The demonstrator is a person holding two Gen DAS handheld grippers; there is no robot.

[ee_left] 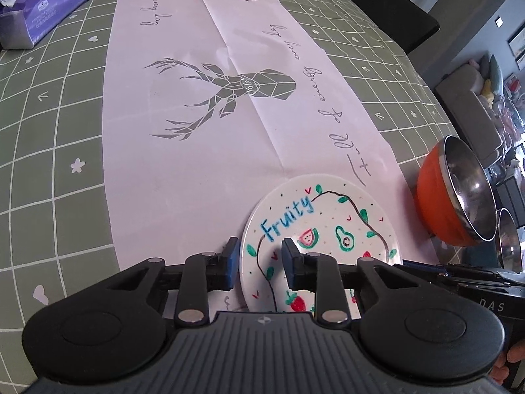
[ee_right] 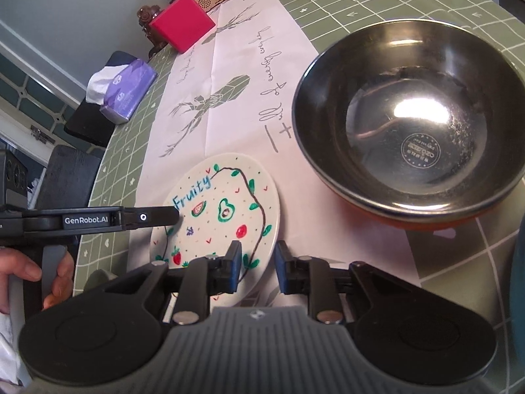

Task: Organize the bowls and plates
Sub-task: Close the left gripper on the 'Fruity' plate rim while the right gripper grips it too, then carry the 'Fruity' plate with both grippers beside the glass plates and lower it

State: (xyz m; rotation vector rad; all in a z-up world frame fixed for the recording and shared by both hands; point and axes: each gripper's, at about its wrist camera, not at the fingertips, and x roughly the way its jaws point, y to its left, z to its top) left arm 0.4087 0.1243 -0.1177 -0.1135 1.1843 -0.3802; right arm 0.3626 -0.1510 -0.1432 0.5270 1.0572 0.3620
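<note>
Straddling the plate (ee_right: 223, 216) rim with both claws, left (ee_left: 259, 259) and right (ee_right: 257, 261), slightly spread, not yet pinching; needing squeeze, then lift toward bowl (ee_right: 410, 124).

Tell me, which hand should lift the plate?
Probably both. The left gripper straddles one edge of the plate, the right gripper the opposite edge. Neither visibly pinches yet.

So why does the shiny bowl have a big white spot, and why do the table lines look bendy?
In the right wrist view, the white spot inside the steel bowl is glare from a light. In the left wrist view, the fisheye lens curves the grid lines on the tablecloth; the plate stays sharp.
</note>
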